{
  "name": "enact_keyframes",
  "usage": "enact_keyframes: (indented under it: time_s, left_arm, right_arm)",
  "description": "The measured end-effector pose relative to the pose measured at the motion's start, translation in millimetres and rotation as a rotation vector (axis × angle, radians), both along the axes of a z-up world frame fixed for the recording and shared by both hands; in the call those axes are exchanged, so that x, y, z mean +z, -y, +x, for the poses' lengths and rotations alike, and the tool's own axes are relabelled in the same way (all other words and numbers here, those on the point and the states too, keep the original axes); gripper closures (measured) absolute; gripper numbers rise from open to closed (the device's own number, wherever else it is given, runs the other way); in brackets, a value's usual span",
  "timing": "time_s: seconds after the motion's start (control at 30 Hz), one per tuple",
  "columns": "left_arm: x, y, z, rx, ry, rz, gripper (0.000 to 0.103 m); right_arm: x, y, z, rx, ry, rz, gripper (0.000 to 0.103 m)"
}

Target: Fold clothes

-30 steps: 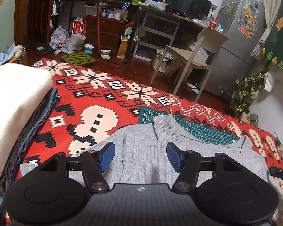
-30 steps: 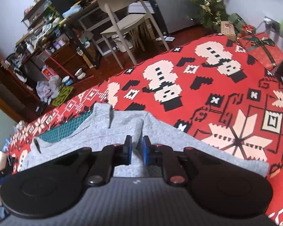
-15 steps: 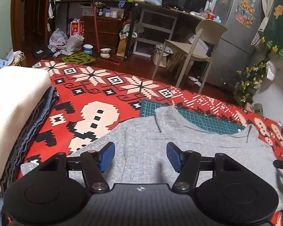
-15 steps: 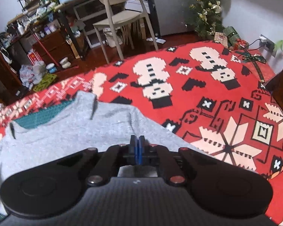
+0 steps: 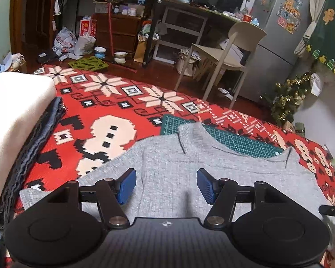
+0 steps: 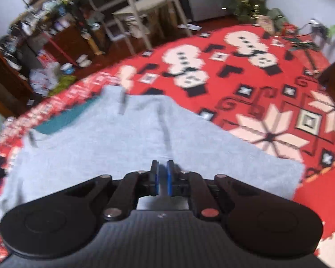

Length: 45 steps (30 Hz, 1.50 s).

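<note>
- Left gripper point(image 5: 166, 185) is spread above the grey sweater point(image 5: 189, 172), lower centre, its jaws closing.
- Right gripper point(image 6: 162, 177) is nearly pressed together; any pinch, I cannot tell.

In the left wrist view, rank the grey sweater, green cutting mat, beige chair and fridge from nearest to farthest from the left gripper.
1. Grey sweater, directly under the left gripper.
2. Green cutting mat, just beyond the collar.
3. Beige chair, on the floor past the blanket.
4. Fridge, behind the chair, upper right.

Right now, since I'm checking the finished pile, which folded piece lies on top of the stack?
The white folded piece; the dark blue one shows only as an edge beneath it.
</note>
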<state>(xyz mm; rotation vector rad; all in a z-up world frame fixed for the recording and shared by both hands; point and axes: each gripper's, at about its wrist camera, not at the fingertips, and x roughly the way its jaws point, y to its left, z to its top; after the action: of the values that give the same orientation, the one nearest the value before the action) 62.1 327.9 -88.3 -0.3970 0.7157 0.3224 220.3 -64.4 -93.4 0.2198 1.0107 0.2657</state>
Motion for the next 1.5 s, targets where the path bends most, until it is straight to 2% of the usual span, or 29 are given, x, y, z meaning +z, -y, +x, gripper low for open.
enact_keyframes:
  time_s: [0.1,0.17,0.27,0.37,0.53,0.67,0.8,0.9,1.0,1.1,1.2,1.3,1.4,1.43,1.5]
  left_arm:
    - [-2.5,1.7,2.7,-0.006,-0.018,0.004,0.046]
    - [-4.1,2.0,4.1,-0.008,-0.028,0.001,0.046]
    - [-4.2,2.8,3.1,-0.014,-0.031,-0.016,0.046]
    - [-1.7,6.2,1.8,-0.030,-0.038,-0.013,0.046]
    - [-3.2,12.9,2.1,-0.039,-0.103,0.008,0.047]
    - [-4.7,17.5,-2.6,-0.047,-0.140,-0.004,0.051]
    - [-1.7,24.3,-10.4,-0.069,-0.150,-0.030,0.060]
    - [-4.5,29.0,-13.6,-0.095,-0.168,-0.042,0.063]
    - [-10.4,31.4,-16.4,-0.115,-0.199,-0.003,0.065]
    - [-9.8,29.5,-21.3,-0.117,-0.205,0.008,0.071]
    - [-2.8,24.8,-29.8,-0.131,-0.159,-0.067,0.071]
    - [2.6,26.0,-35.0,-0.163,-0.124,-0.121,0.070]
    - [-0.9,32.0,-37.7,-0.194,-0.147,-0.095,0.067]
    - [-3.2,33.1,-38.6,-0.196,-0.162,-0.082,0.067]
    - [-6.4,31.4,-41.8,-0.185,-0.183,-0.057,0.069]
  right_arm:
    - [4.4,11.5,-2.1,-0.039,0.002,0.036,0.094]
    - [11.4,14.6,-7.8,-0.032,0.019,0.048,0.093]
    - [12.1,11.2,-13.5,0.005,-0.014,0.074,0.093]
    - [2.7,4.4,-13.2,0.002,-0.052,0.031,0.094]
    - [6.1,15.8,-16.6,-0.064,-0.013,0.008,0.094]
    - [13.2,15.8,-25.9,-0.050,-0.009,0.028,0.094]
    - [14.8,10.6,-35.7,-0.019,-0.032,0.051,0.096]
    - [10.1,7.9,-40.2,-0.024,-0.065,0.016,0.096]
    - [7.2,16.2,-42.6,-0.063,-0.075,-0.030,0.095]
    - [10.4,29.4,-49.9,-0.094,-0.071,0.024,0.094]
    - [21.5,29.8,-62.7,-0.066,-0.039,0.080,0.092]
    - [20.4,24.3,-71.1,-0.043,-0.062,0.124,0.092]
    - [9.5,17.1,-75.7,-0.042,-0.099,0.100,0.092]
    - [6.7,16.7,-76.8,-0.043,-0.101,0.074,0.099]
    - [4.2,21.9,-78.6,-0.039,-0.100,0.073,0.100]
